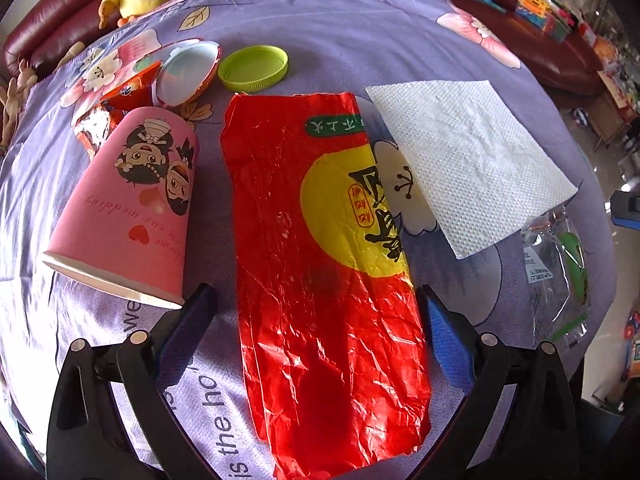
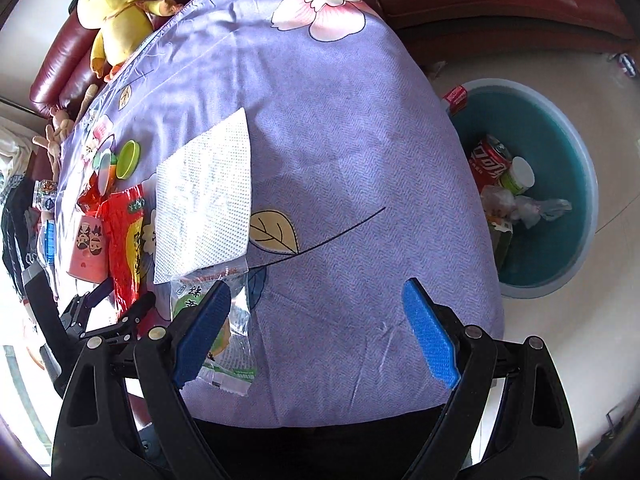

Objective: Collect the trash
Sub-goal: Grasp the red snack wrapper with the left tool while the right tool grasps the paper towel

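My left gripper is open, its fingers on either side of a flat red foil wrapper on the purple cloth. A pink paper cup lies on its side to the left. A white napkin, a green lid and a clear plastic wrapper lie around. My right gripper is open and empty above bare cloth; the clear wrapper lies under its left finger. The napkin lies ahead to the left. My left gripper shows at the left.
A teal bin on the floor right of the table holds a red can and other trash. A yellow plush duck sits on a dark red sofa at the back. An orange snack wrapper lies by the lid.
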{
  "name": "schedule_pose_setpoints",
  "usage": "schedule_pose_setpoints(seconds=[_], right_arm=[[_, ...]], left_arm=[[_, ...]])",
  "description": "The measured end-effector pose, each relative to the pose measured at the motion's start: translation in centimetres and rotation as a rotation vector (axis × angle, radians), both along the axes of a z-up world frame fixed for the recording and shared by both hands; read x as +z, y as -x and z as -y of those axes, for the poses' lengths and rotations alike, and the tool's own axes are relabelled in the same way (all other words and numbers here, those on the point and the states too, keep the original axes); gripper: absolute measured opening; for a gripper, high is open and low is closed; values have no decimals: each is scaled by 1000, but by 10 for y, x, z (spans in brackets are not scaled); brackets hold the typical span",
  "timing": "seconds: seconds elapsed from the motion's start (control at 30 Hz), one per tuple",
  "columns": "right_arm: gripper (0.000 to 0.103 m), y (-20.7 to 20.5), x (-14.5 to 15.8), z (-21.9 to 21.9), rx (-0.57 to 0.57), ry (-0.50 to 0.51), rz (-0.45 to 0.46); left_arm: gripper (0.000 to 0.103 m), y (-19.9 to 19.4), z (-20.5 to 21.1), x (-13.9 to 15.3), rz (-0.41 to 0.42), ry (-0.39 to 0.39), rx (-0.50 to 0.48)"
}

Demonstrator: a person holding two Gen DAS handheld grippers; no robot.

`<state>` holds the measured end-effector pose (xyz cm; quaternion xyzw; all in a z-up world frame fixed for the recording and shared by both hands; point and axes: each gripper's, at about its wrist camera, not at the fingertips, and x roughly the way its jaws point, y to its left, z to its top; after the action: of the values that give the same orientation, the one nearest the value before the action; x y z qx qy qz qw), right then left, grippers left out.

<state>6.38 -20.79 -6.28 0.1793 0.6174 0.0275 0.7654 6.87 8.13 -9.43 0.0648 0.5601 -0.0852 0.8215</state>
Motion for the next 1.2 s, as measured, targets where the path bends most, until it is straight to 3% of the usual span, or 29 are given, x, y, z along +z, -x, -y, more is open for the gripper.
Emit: schedule_pose_setpoints(seconds=[0.13, 0.33, 0.6, 0.9, 0.97, 1.0, 1.03, 1.07, 1.1, 1.2], right_arm=[[83, -11, 6, -12, 28, 19, 15], [83, -38, 11, -52, 120, 60, 43], [83, -73, -16, -116, 284, 182, 39], [83, -74, -36, -131, 329, 341, 100], [76, -69, -35, -134, 337, 340, 120], [66, -66, -33, -137, 352, 339, 129], [51, -63, -31, -141, 372, 342, 139], [42, -61, -29, -145, 394, 340, 148], [17, -60, -29, -148, 413, 294, 132], [12, -57, -24, -148, 401, 240, 130]], left_arm=[[61, 1, 0, 9, 56, 21, -6], [32, -6, -3, 14, 55, 118, -18], [35, -5, -10, 14, 57, 172, -40], [49, -4, -8, 13, 67, 200, -65], [50, -5, -7, 13, 70, 200, -63], [50, -5, -7, 13, 72, 197, -63], [50, -5, -6, 13, 73, 195, -61], [50, -5, -5, 13, 74, 194, -58], [50, -5, -5, 13, 73, 194, -54], [50, -5, -6, 14, 66, 202, -34]])
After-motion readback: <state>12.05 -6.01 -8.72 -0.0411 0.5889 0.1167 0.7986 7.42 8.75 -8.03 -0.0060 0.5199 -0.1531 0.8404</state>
